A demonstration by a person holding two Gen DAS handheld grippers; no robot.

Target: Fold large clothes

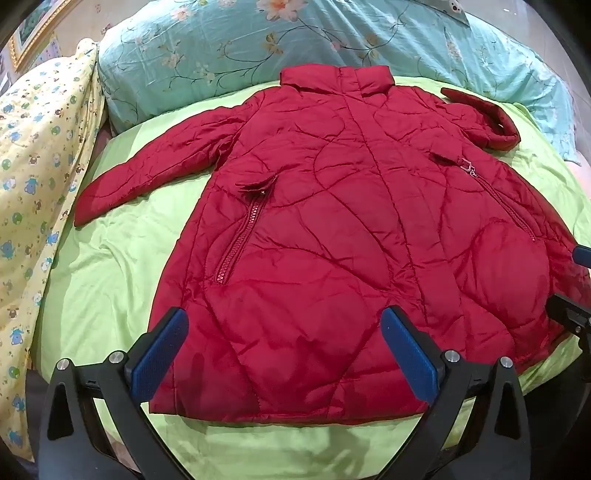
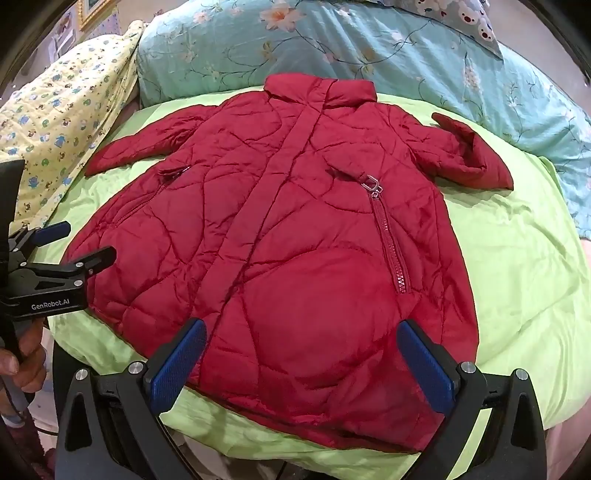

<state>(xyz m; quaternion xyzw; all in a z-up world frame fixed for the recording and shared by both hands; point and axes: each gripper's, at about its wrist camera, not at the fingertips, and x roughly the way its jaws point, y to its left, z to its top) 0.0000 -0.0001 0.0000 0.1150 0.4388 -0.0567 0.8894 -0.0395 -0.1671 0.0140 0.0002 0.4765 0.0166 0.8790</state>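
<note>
A red quilted coat (image 1: 325, 236) lies front up and spread flat on a light green sheet (image 1: 110, 280), collar at the far end. Its left sleeve lies stretched out; its right sleeve (image 1: 484, 118) is bent back on itself. The coat shows in the right wrist view (image 2: 295, 240) too. My left gripper (image 1: 284, 325) is open and empty above the hem's left part. My right gripper (image 2: 301, 336) is open and empty above the hem's right part. The left gripper also shows at the left edge of the right wrist view (image 2: 77, 240), open.
A teal floral duvet (image 1: 258, 44) lies bunched behind the collar. A yellow printed blanket (image 1: 40, 166) lies along the left side. A framed picture (image 1: 37, 26) hangs at the far left. The bed's near edge is below the hem (image 2: 280, 454).
</note>
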